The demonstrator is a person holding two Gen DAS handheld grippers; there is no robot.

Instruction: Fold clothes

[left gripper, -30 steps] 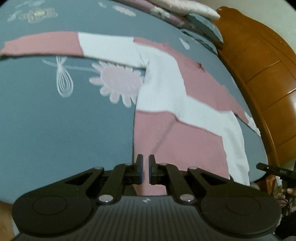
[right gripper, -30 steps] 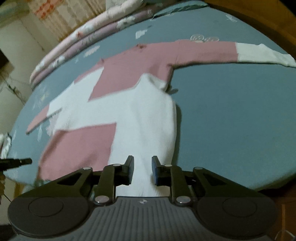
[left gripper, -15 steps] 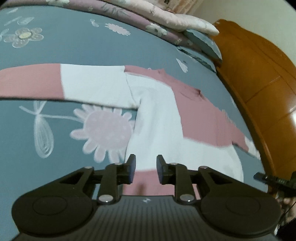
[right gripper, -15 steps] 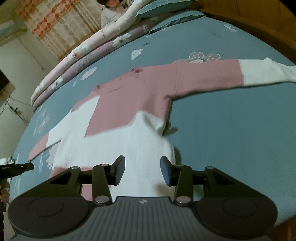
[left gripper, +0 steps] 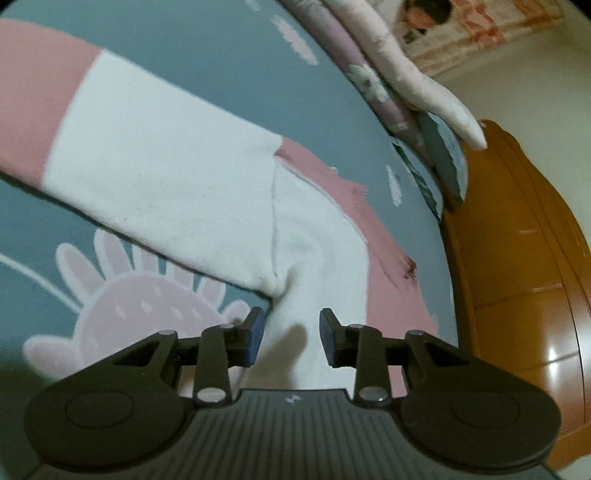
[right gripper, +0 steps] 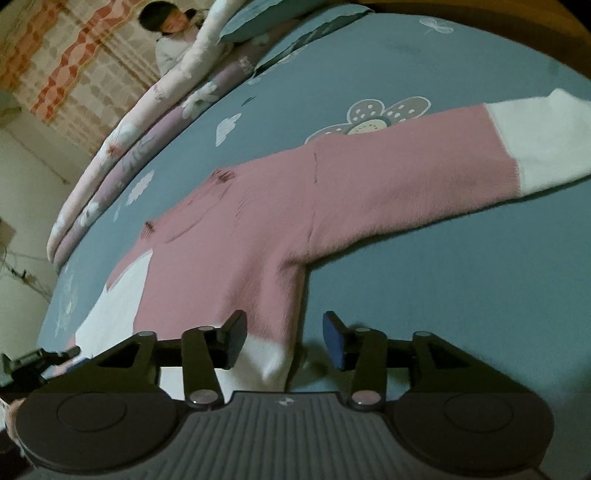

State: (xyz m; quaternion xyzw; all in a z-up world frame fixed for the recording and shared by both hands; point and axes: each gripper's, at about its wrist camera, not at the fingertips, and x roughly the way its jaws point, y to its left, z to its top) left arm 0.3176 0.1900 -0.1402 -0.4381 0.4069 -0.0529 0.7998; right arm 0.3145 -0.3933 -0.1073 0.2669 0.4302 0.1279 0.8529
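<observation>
A pink and white sweater [left gripper: 192, 177] lies spread flat on the blue-grey bedsheet [left gripper: 207, 59], sleeves stretched out to both sides. My left gripper [left gripper: 290, 339] hovers low over the white side seam just under the left armpit; its jaws are opening and nothing is pinched between them. In the right wrist view the same sweater [right gripper: 258, 229] shows its pink shoulder and right sleeve. My right gripper [right gripper: 284, 338] hangs above the sweater's right edge below the armpit, jaws opening, pads clear of the cloth.
Folded floral quilts [right gripper: 140, 136] and pillows [left gripper: 439, 155] line the far side of the bed. A wooden bed frame [left gripper: 517, 266] borders the right of the left wrist view. A person [right gripper: 166, 33] sits behind the quilts. The other gripper's tip [right gripper: 37, 360] shows at lower left.
Both grippers moved forward and down from the hem up toward the armpits, and the sweater looms much larger. Both pairs of jaws went from near shut to open.
</observation>
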